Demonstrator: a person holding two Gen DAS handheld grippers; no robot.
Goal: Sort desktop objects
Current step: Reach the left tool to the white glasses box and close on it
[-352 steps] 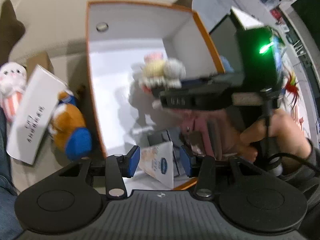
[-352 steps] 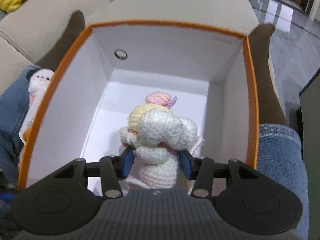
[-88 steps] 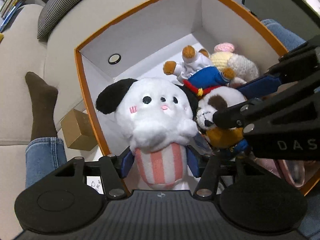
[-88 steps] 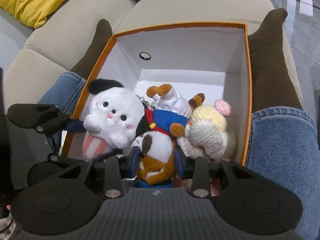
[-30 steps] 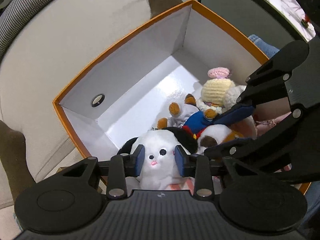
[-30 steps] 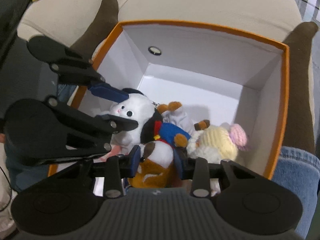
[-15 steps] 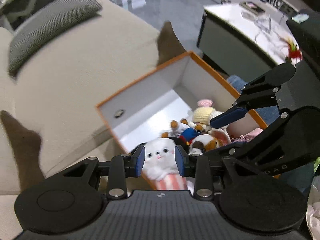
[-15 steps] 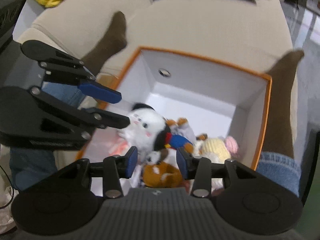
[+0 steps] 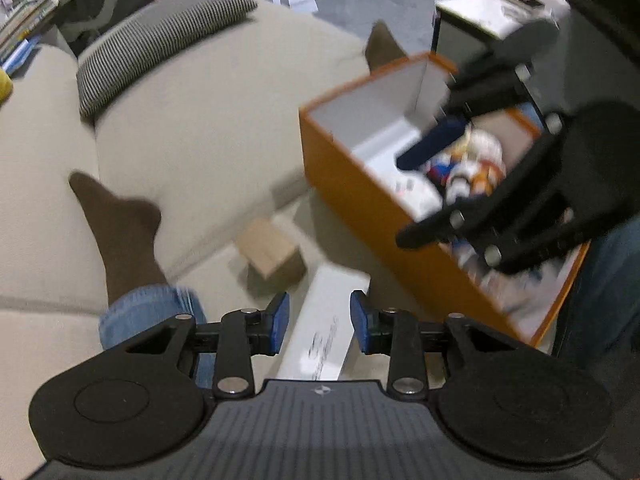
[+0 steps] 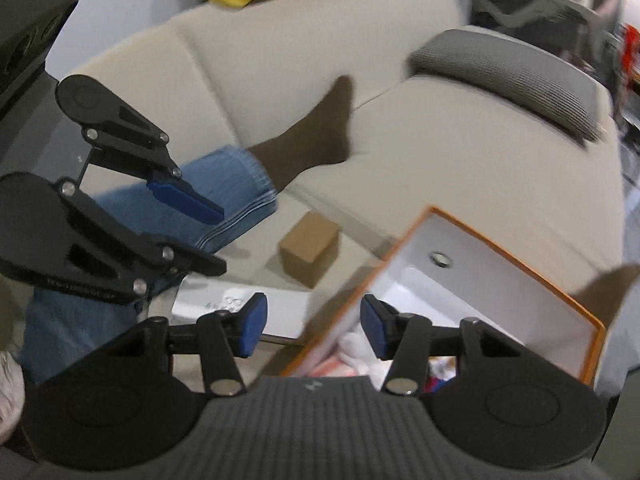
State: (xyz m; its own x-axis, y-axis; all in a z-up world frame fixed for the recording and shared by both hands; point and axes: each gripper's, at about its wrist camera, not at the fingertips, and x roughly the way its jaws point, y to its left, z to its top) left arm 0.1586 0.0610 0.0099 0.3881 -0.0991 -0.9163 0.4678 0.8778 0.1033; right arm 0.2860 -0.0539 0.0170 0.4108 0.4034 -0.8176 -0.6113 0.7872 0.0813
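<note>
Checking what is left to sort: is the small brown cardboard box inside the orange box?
No, the small brown cardboard box sits outside the orange box, on the surface beside it.

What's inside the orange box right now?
Soft toys lie piled in the orange box: a white plush and a blue, white and orange one, blurred. The right claw covers part of the pile; the floor beneath is hidden.

Both wrist views downward, sharing orange box (image 9: 360, 200).
</note>
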